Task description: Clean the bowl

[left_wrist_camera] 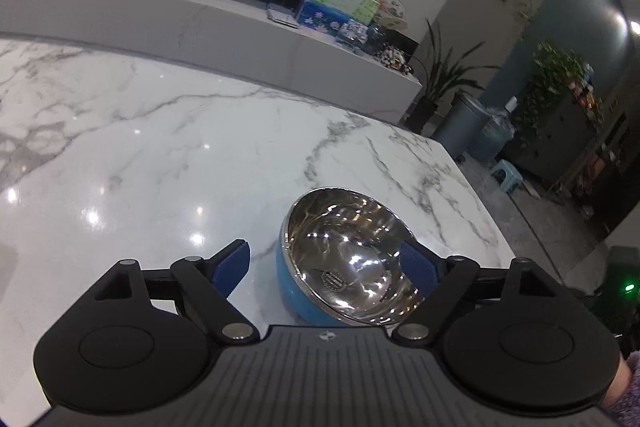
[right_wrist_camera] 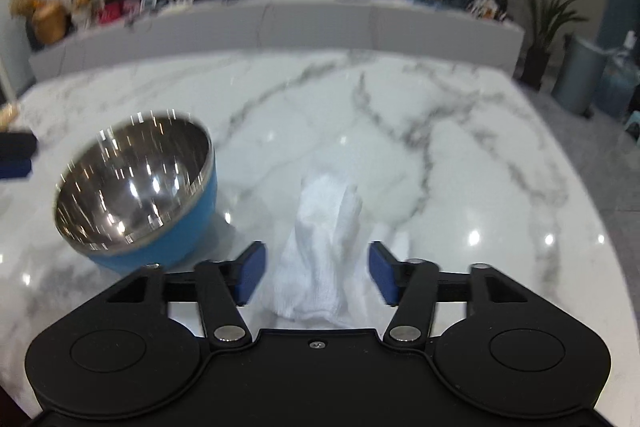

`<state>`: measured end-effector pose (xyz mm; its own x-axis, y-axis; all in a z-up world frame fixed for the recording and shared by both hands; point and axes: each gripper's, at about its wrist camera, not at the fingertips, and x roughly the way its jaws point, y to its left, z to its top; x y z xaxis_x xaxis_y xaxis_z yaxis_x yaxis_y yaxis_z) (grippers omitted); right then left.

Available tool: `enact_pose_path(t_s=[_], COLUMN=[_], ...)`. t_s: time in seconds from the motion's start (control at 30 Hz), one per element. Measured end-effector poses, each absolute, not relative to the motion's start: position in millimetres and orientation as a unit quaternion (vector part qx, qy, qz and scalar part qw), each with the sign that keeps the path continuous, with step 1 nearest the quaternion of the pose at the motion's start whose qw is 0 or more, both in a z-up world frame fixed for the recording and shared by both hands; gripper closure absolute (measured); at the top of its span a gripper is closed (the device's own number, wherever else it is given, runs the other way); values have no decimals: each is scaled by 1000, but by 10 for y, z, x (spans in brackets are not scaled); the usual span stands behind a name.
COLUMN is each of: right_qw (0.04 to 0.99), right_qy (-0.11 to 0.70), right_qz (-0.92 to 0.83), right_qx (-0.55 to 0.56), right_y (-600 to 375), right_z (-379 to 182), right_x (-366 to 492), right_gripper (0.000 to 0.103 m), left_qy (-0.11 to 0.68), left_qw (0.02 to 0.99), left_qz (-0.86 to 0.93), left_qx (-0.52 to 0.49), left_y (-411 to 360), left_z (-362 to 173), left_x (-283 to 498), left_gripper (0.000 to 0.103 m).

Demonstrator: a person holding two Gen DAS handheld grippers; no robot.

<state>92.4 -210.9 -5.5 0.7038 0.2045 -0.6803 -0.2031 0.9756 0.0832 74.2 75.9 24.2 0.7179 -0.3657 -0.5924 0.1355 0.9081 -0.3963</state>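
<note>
A bowl (left_wrist_camera: 344,259), blue outside and shiny steel inside, sits tilted on the white marble table (left_wrist_camera: 160,155). My left gripper (left_wrist_camera: 326,267) is open with the bowl between its blue pads; the right pad (left_wrist_camera: 416,267) is partly behind the rim. In the right wrist view the bowl (right_wrist_camera: 136,191) is at the left, tipped toward the camera. My right gripper (right_wrist_camera: 316,271) is open, and a crumpled white cloth (right_wrist_camera: 328,239) lies on the table between its fingers. This view is blurred.
A grey-white low cabinet (left_wrist_camera: 240,39) with boxes, a router and books stands behind the table. The table's right edge (left_wrist_camera: 472,187) drops to a floor with bins, plants and a small stool. Part of my left gripper (right_wrist_camera: 16,155) shows at the left edge.
</note>
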Motion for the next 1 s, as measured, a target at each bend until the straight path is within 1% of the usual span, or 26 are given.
enact_pose_path(t_s=[0.07, 0.13, 0.17, 0.2, 0.27, 0.47, 0.6, 0.7, 0.83, 1.0], right_qw=[920, 922, 924, 926, 931, 943, 950, 951, 951, 955], right_qy=[370, 364, 359, 355, 343, 312, 295, 297, 299, 289], right_qz=[128, 130, 128, 127, 125, 112, 102, 88, 69, 65], right_qx=[25, 32, 31, 31, 29, 7, 11, 19, 35, 20], right_y=[-2125, -2114, -2105, -2100, -2095, -2040, -2052, -2070, -2066, -1987], right_z=[2, 59, 95, 118, 182, 255, 272, 249, 210, 170], right_x=[855, 763, 698, 655, 501, 111, -31, -58, -91, -103], right_gripper=[22, 21, 20, 11, 6, 5, 1, 1, 1, 1], left_qy=[343, 341, 342, 344, 345, 348, 355, 360, 387, 394], left_qw=[915, 916, 916, 915, 914, 914, 910, 916, 913, 913], left_qz=[-144, -147, -147, -148, -154, -161, -172, -145, -106, -68], left_qx=[-155, -153, -152, -151, -149, -131, -125, -105, -79, -81], left_y=[711, 686, 678, 671, 653, 548, 474, 396, 297, 301], left_z=[302, 336, 345, 351, 350, 336, 326, 287, 163, 62], left_x=[702, 672, 661, 651, 620, 520, 449, 384, 319, 236], left_gripper=[21, 21, 20, 20, 20, 20, 20, 20, 20, 20])
